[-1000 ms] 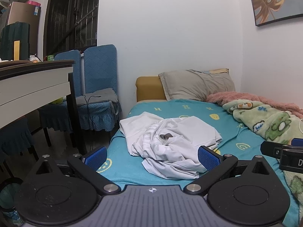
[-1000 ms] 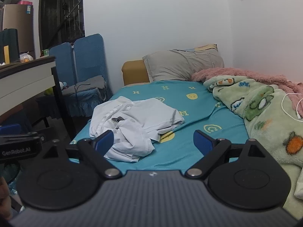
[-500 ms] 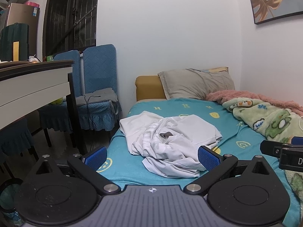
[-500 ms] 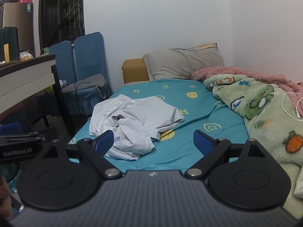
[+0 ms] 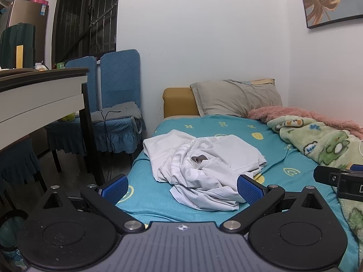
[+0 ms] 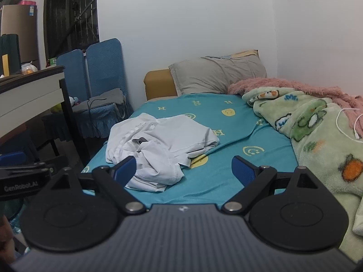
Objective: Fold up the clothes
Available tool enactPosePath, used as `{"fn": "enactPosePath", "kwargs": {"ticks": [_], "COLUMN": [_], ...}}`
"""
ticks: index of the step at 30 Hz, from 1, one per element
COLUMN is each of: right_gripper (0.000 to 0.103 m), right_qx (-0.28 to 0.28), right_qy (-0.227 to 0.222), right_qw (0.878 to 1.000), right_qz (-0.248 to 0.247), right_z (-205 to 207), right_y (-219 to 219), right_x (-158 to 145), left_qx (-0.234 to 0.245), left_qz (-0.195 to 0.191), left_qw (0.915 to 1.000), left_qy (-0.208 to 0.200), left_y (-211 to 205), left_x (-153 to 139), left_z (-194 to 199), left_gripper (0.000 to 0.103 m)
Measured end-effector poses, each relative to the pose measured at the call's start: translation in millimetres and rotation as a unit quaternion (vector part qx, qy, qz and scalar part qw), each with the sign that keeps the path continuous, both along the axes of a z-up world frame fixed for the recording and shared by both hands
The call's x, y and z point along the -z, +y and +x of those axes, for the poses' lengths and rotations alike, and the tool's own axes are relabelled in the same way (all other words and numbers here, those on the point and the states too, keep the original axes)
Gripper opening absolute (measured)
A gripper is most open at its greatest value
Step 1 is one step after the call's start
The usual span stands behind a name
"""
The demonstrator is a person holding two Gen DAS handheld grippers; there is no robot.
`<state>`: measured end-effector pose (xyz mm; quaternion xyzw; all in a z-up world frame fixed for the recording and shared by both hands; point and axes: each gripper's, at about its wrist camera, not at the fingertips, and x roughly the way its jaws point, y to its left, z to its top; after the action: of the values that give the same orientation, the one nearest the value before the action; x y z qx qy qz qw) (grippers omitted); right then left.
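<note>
A crumpled white garment (image 5: 204,167) (image 6: 158,147) lies in a heap on the teal bed sheet (image 5: 154,195) (image 6: 226,140), near the bed's left edge. My left gripper (image 5: 182,189) is open at the foot of the bed, its blue pads straddling the near end of the heap without touching it. My right gripper (image 6: 185,170) is also open, its left pad (image 6: 124,168) in front of the garment's near edge and its right pad over bare sheet. Each gripper's body shows at the edge of the other's view.
A green cartoon blanket (image 6: 317,140) and a pink one (image 6: 283,86) fill the bed's right side, with a white cable (image 6: 349,122) on top. A grey pillow (image 5: 236,97) leans at the head. A desk (image 5: 40,95) and blue chairs (image 5: 113,104) stand left.
Both grippers have drifted slightly; the views shift a little and the garment sits a touch higher in frame. Both stay open and the garment has not moved.
</note>
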<state>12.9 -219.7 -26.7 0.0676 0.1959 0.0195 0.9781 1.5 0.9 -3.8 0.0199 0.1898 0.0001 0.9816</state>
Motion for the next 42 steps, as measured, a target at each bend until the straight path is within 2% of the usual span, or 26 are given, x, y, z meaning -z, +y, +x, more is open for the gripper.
{"fn": "enactPosePath", "kwargs": {"ticks": [9,14,17,21,23,26,28,30,33,35,36,37,38,40,42], "right_gripper": [0.092,0.092,0.092,0.092,0.092,0.092,0.092,0.092,0.092,0.092,0.092,0.092,0.092,0.092,0.092], "right_qx": [0.020,0.027,0.032,0.051,0.070,0.097,0.107,0.113,0.134,0.153,0.156,0.156,0.156,0.158,0.166], "right_qy": [-0.005,-0.013,-0.022,-0.040,-0.052,-0.042,-0.034,-0.027,-0.027,-0.017,-0.013,-0.011,-0.010,-0.012,0.008], "right_qw": [1.000,1.000,0.999,0.997,0.995,0.993,0.993,0.993,0.991,0.988,0.987,0.987,0.987,0.987,0.985], "right_qz": [-0.002,0.009,0.019,0.032,0.048,0.051,0.029,0.008,0.008,0.016,0.025,0.034,0.038,0.040,0.048], "right_z": [-1,-2,3,16,16,22,25,31,43,54,59,62,65,72,80], "right_y": [-2,-10,-18,-30,-39,-48,-49,-51,-60,-66,-69,-71,-72,-73,-73], "right_x": [0,-5,-18,-40,-40,-27,-15,-5,8,17,21,25,30,42,57], "left_qx": [-0.009,-0.009,-0.004,0.028,0.040,0.055,0.062,0.066,0.046,0.029,0.020,0.014,0.012,0.006,0.004], "left_qz": [0.006,0.009,0.011,-0.002,-0.007,0.003,0.006,-0.008,-0.043,-0.065,-0.074,-0.082,-0.087,-0.079,-0.078], "left_qw": [0.9999,0.9997,0.9990,0.9957,0.9934,0.9914,0.9904,0.9896,0.9890,0.9863,0.9854,0.9845,0.9841,0.9850,0.9862], "left_qy": [0.006,0.022,0.043,0.089,0.107,0.119,0.124,0.128,0.134,0.149,0.152,0.154,0.154,0.153,0.146], "left_y": [-4,-6,-13,-27,-39,-64,-81,-96,-108,-110,-110,-109,-109,-108,-104], "left_x": [6,13,19,33,44,63,74,86,109,127,135,143,149,157,159], "left_z": [2,10,26,66,93,136,169,202,245,271,281,290,299,307,305], "left_gripper": [0.103,0.103,0.103,0.103,0.103,0.102,0.099,0.098,0.094,0.085,0.075,0.060,0.052,0.030,0.017]}}
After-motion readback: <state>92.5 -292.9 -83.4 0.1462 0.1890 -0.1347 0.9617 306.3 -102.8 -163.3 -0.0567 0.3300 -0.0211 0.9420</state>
